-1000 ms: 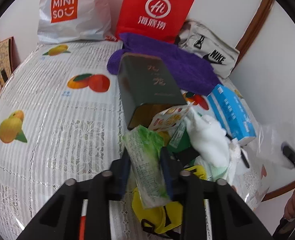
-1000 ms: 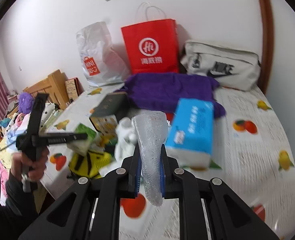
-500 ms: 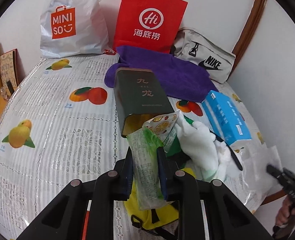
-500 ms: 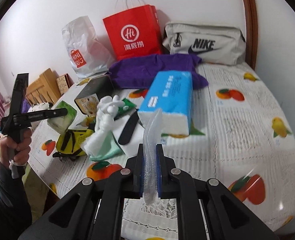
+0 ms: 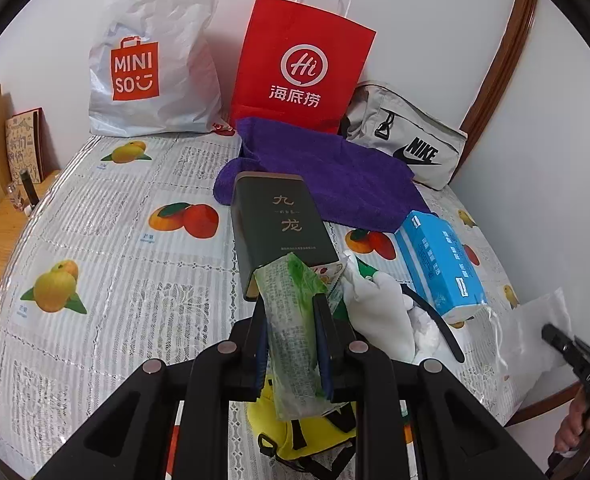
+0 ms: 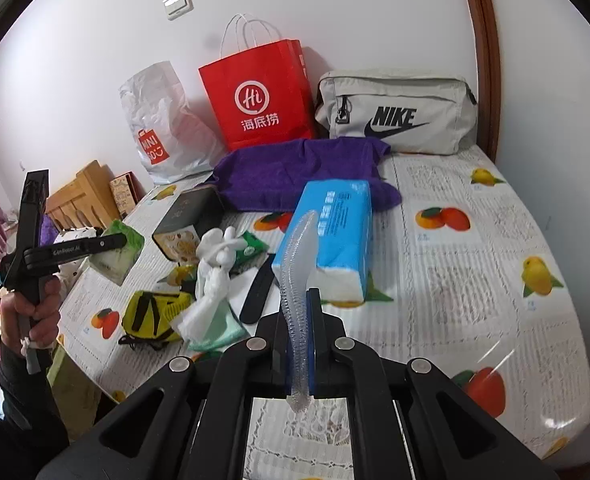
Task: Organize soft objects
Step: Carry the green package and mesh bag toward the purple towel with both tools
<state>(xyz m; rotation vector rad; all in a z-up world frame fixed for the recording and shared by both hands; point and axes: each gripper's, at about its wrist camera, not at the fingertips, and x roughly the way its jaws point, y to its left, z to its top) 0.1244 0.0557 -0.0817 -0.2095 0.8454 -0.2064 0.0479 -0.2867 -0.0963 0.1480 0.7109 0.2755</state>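
My left gripper (image 5: 291, 308) is shut on a green and white soft packet (image 5: 291, 344) and holds it above the cluttered near edge of the table. The right wrist view shows that packet (image 6: 115, 254) in the left gripper (image 6: 111, 242), off to the left with a hand on the handle. My right gripper (image 6: 298, 300) pinches a clear bubble-textured plastic sheet (image 6: 297, 248) that stands up between its closing jaws. In the left wrist view that sheet (image 5: 535, 332) hangs past the table's right edge. Below lie a white glove (image 5: 379, 320), a yellow pouch (image 5: 295, 436) and a blue tissue pack (image 5: 439, 264).
A dark green tin (image 5: 279, 220) lies on its side on the fruit-print tablecloth (image 5: 115, 280). A purple towel (image 5: 327, 176) lies behind it. A white shopping bag (image 5: 151, 60), a red paper bag (image 5: 299, 68) and a grey sports bag (image 5: 407, 148) stand along the wall.
My left gripper has risen with the green packet. The right gripper has swung sideways and its jaws have squeezed the clear sheet thinner.
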